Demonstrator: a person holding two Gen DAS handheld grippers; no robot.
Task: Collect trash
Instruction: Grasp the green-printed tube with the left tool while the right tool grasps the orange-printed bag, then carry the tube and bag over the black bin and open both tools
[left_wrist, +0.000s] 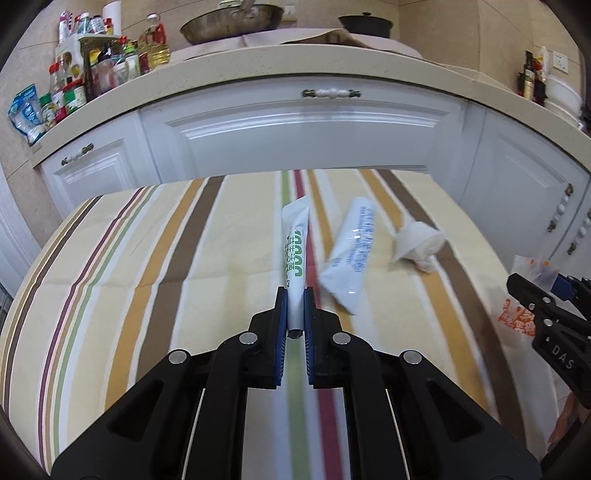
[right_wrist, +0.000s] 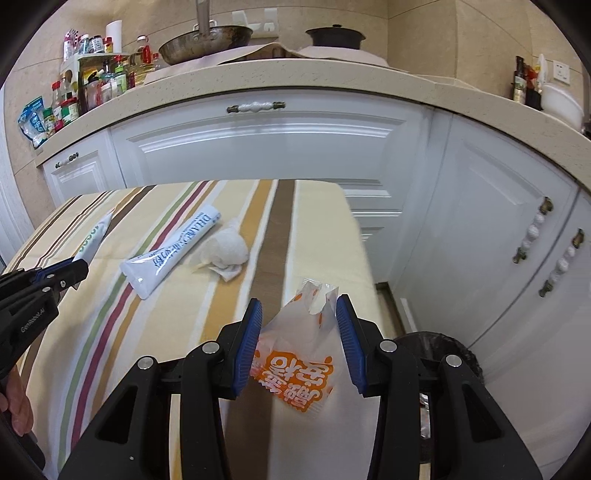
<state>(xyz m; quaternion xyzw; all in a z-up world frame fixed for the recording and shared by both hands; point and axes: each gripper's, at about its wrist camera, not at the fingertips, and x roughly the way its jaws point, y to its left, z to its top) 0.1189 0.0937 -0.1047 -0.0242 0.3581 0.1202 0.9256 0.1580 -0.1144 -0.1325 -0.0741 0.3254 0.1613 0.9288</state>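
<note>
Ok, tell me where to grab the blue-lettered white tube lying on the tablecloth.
Grip the blue-lettered tube across its round middle, coming from above with fingers either side of its long axis. It lies flat and slanted, its flat crimped end thin against the striped tablecloth, and the crumpled tissue crowds its far end.

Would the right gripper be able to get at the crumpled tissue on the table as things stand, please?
Probably yes. The right gripper is open, straddling only the orange wrapper, and the tablecloth between it and the crumpled tissue is bare; the blue-print tube lies just beside the tissue.
</note>
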